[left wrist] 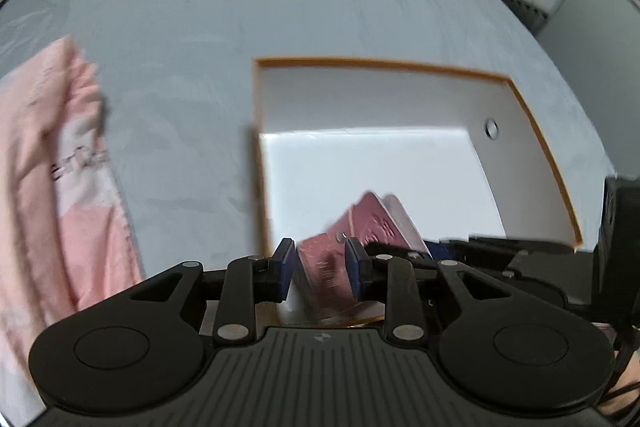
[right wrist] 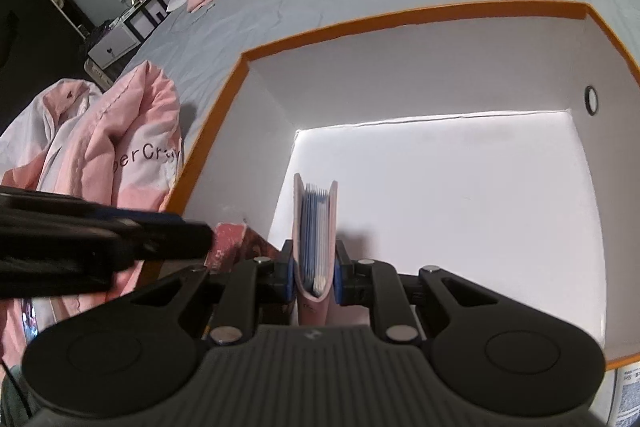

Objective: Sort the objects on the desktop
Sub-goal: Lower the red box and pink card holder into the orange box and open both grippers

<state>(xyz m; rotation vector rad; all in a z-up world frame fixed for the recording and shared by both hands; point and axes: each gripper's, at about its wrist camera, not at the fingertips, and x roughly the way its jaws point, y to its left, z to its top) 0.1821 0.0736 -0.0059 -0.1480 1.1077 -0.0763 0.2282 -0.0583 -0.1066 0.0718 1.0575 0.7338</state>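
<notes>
Step in hand, by my reading: putting things down into the white box with the orange rim.

My right tongs are clamped narrow on a pink card holder, spine toward me, blue sleeves showing at its open edge. It hangs inside the box, near the left wall, not yet on the floor.

My left tongs stand partly spread around a reddish-pink booklet at the box's near edge. The view is blurred; the pads seem off it.

Next move, I judge: lower the holder to the box floor, then release and lift clear.
</notes>
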